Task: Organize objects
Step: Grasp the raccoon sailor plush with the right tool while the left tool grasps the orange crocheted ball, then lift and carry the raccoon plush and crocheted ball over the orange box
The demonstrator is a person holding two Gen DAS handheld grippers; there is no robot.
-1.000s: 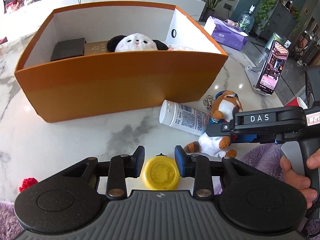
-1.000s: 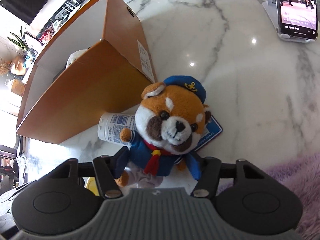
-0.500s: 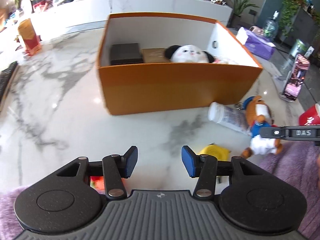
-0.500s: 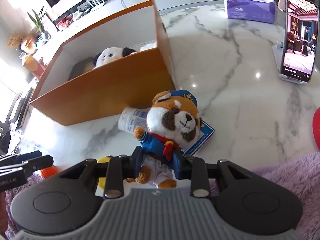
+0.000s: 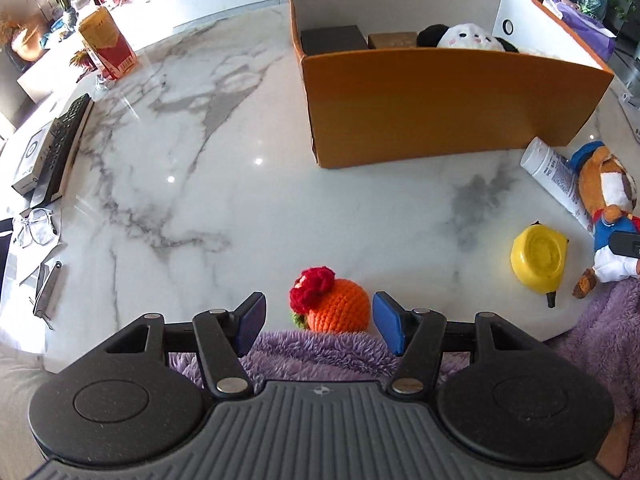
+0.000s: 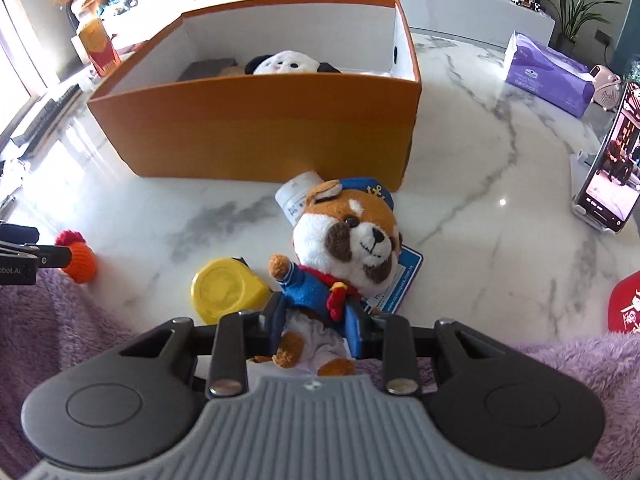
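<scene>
White marble worktop (image 5: 208,152) with grey veining is carrying the bystanders. Near its left edge a black remote control (image 5: 64,142) is lying beside a white box (image 5: 30,160); a pair of spectacles (image 5: 36,226) is resting closer to the near-left corner. A red-and-yellow carton (image 5: 106,46) is standing upright toward the far-left edge. At the right edge a phone (image 6: 612,168) is leaning in a stand, its screen glowing; a purple tissue pack (image 6: 546,76) is sitting toward the far-right corner. Potted plants (image 6: 572,8) are standing beyond the worktop.

White marble table (image 5: 208,152) — bearing orange box (image 5: 448,104), yellow lid (image 5: 538,258), crocheted orange (image 5: 340,306)
</scene>
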